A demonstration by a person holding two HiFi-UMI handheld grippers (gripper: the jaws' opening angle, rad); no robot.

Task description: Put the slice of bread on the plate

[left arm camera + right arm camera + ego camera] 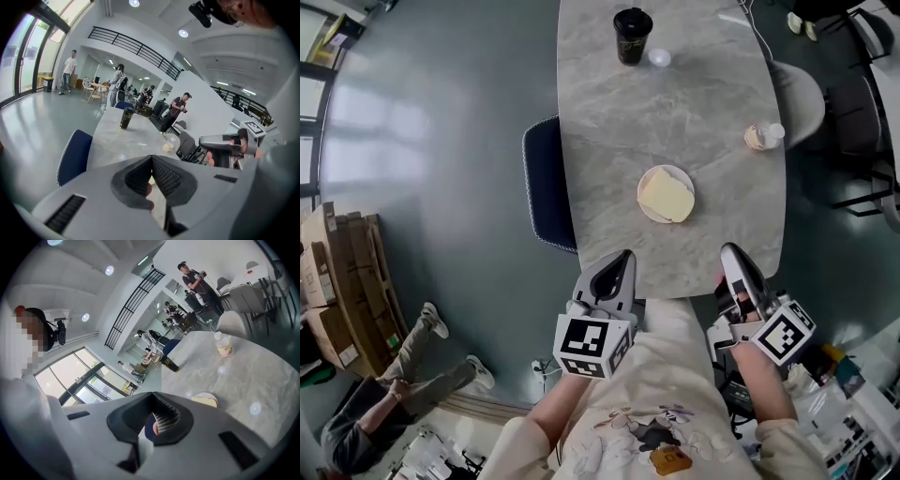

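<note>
A pale slice of bread [667,197] lies on a small white plate [648,214] near the middle of the grey marble table [609,141]. Both grippers hang short of the table's near edge, close to the person's body, apart from the plate. The left gripper [622,258] is shut with nothing in it; in the left gripper view its jaws [151,158] meet at the tips. The right gripper [733,253] is also shut and empty. In the right gripper view the bread [206,402] on the plate [198,395] shows just beyond the closed right gripper [152,408].
A black cup [632,36] and a small white lid [660,58] stand at the table's far end, and a small bottle [763,137] lies near the right edge. A blue chair [546,183] sits at the table's left, a grey chair [802,98] at its right. A person [384,384] is on the floor at the lower left.
</note>
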